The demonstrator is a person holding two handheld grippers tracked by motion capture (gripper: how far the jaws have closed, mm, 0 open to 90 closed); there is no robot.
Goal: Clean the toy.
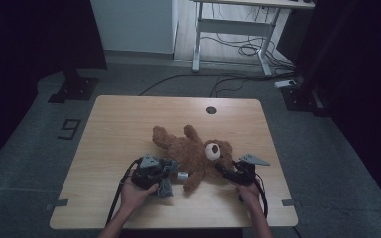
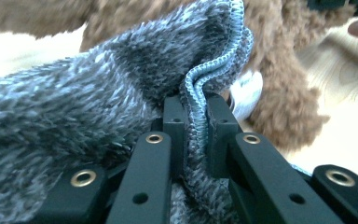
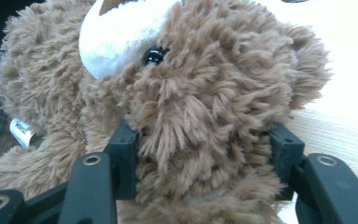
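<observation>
Two grippers work on one wooden table (image 1: 119,124), where a brown teddy bear (image 1: 191,151) lies on its back near the front edge, legs pointing to the far left. Beside its body sits a grey knitted cloth (image 2: 65,107), smaller than the bear, with its stitched hem pinched tight between the left gripper's (image 2: 195,116) jaws. On the other side, the right gripper (image 3: 205,140) has its jaws clamped around the bear's furry head.

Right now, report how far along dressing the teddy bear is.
Done: both grips are set. The left gripper pinches the grey knit garment; the right gripper clamps the teddy bear at its head. Left: the garment lies beside the bear, not yet on it.
</observation>
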